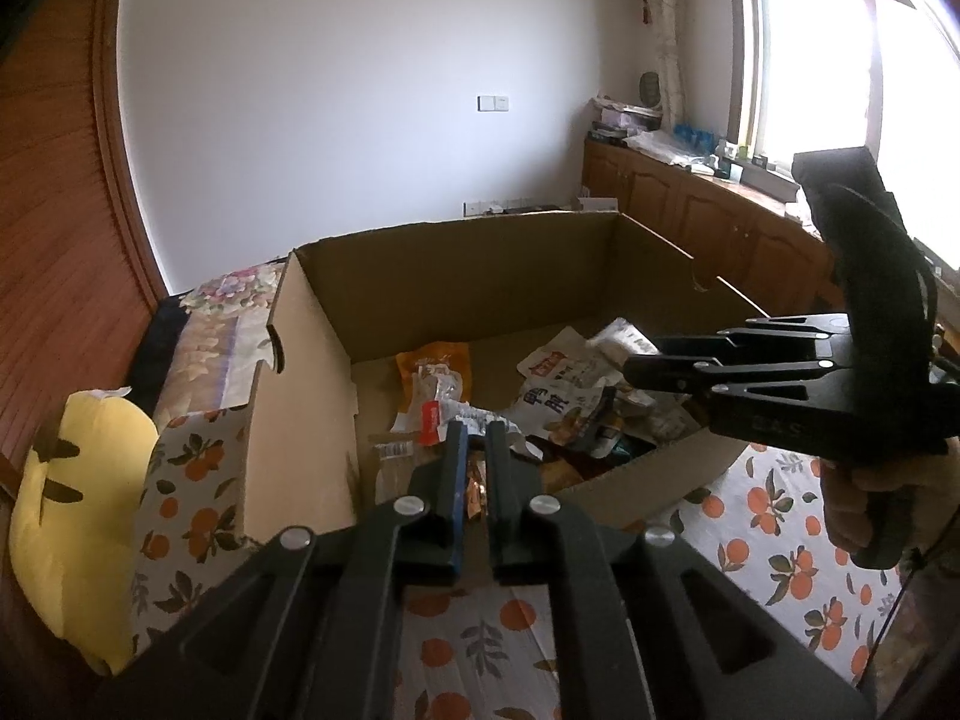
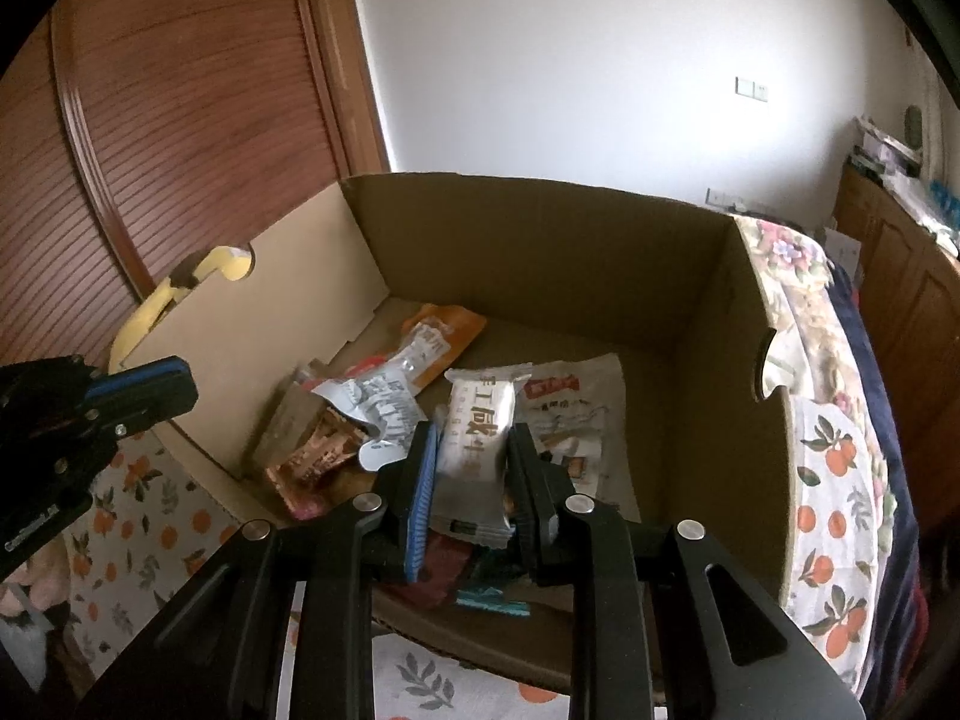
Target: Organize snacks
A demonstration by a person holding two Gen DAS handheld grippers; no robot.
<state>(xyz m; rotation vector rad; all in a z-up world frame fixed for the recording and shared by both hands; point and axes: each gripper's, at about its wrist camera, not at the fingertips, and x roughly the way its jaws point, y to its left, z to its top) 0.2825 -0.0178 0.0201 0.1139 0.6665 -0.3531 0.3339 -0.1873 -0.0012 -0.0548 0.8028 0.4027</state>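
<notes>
A large open cardboard box (image 1: 312, 360) (image 2: 708, 396) holds several snack packets. My right gripper (image 2: 471, 438) is shut on a white snack bar packet (image 2: 477, 444) and holds it above the box's near side; in the left wrist view it (image 1: 636, 360) reaches in from the right with the packet (image 1: 621, 336) at its tips. My left gripper (image 1: 477, 429) hovers over the box's near edge with its jaws nearly closed and nothing between them; it shows at the left of the right wrist view (image 2: 180, 387). An orange packet (image 1: 435, 375) (image 2: 441, 336) lies at the back of the pile.
The box stands on a cloth with an orange-fruit print (image 1: 774, 516). A yellow plush toy (image 1: 78, 516) lies left of the box. A wooden sliding door (image 2: 180, 120) is behind, and wooden cabinets (image 1: 690, 210) run under the window.
</notes>
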